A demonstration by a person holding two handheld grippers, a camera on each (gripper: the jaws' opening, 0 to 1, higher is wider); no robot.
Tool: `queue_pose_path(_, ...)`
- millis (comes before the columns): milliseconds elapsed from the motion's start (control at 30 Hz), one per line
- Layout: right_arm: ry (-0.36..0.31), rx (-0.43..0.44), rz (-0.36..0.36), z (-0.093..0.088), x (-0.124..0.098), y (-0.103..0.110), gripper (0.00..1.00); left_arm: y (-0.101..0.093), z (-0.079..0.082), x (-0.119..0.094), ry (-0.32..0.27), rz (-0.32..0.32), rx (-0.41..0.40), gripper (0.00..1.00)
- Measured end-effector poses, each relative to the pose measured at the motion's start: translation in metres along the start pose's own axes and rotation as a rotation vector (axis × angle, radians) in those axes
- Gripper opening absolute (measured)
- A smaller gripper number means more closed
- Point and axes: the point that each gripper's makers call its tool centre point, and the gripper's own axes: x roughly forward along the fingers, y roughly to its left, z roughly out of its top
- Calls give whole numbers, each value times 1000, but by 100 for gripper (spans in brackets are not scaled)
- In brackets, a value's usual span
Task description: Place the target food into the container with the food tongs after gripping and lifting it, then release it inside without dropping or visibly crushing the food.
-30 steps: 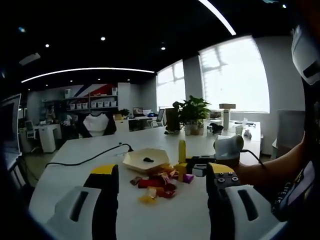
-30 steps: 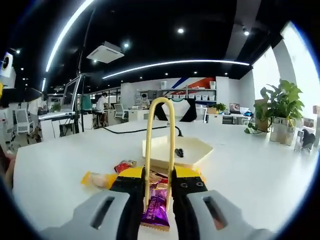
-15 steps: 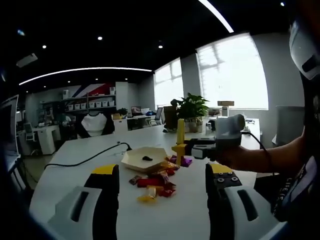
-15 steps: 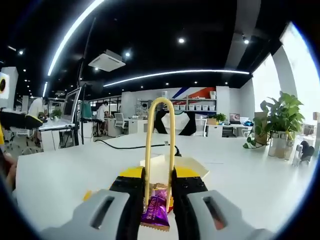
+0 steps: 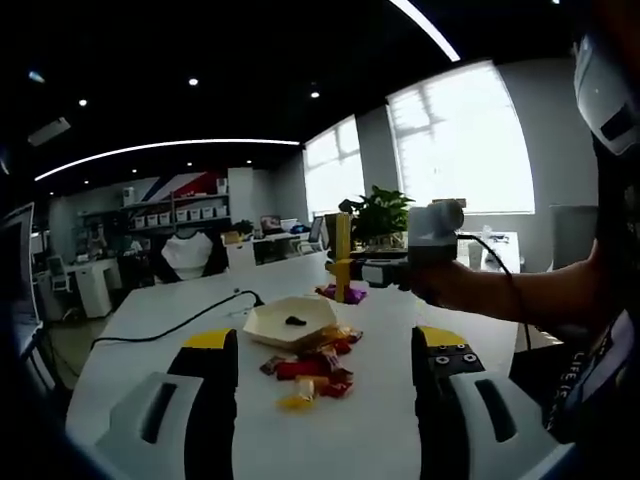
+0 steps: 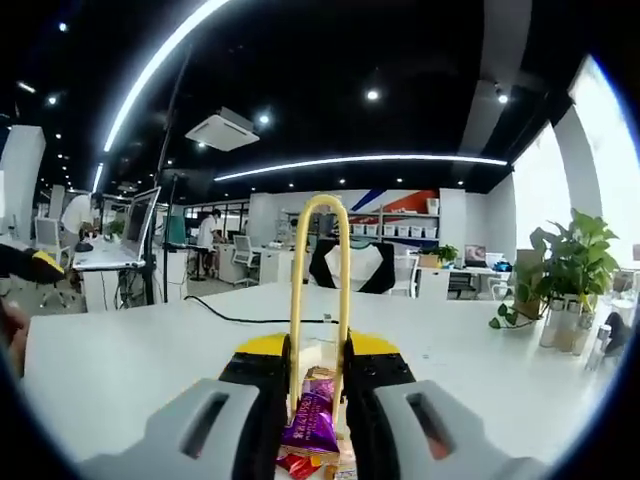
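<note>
A shallow cream container [image 5: 290, 322] with one dark piece inside sits on the white table [image 5: 150, 350]. Just in front of it lies a pile of wrapped candies [image 5: 310, 372]. My left gripper [image 5: 325, 345] is open, low over the table on the near side of the pile. Coming in from the right, my right gripper [image 5: 352, 270] is shut on yellow tongs [image 5: 343, 245], raised beside the container's right rim. In the right gripper view, that gripper [image 6: 317, 350] squeezes the tongs [image 6: 319, 200], which pinch a purple wrapped candy [image 6: 312, 428] held in the air.
A black cable [image 5: 170, 325] crosses the table left of the container. A potted plant [image 5: 378, 215] stands at the far edge. A person's forearm [image 5: 520, 295] reaches in from the right. Office desks and chairs [image 6: 110, 265] lie beyond the table.
The right gripper has risen from the candy pile with the tongs and purple candy, moving up and farther away beside the container. The left gripper has stayed put and open.
</note>
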Motion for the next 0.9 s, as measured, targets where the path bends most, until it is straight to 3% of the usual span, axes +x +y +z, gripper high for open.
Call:
queue_pose_path(67,0,-28,2,2,9,-1,15,-1,-1,0,7,-2,1,75)
queue_pose_path(467,11,26,46,-3,56,-8,16,-3,1,-4,11,-3,3,77)
queue_pose_path(600,11,29,64,-3,71,-6,16,-1,5,-5,-2,10,54,81)
queue_pose_path(667,20,151,81,-8,81,-4,16,1,4,-5,7,12,54,82)
queue_pose_path(733,33,78,83,-16,90,-5,16,1,3,-5,10,12,49,84)
queue_pose_path(833,58,104,94,-29,100,-5,16,4,2,-5,18,35,49,94)
queue_pose_path(900,74,79,93,-39,106,-6,16,6,2,-5,18,41,48,95)
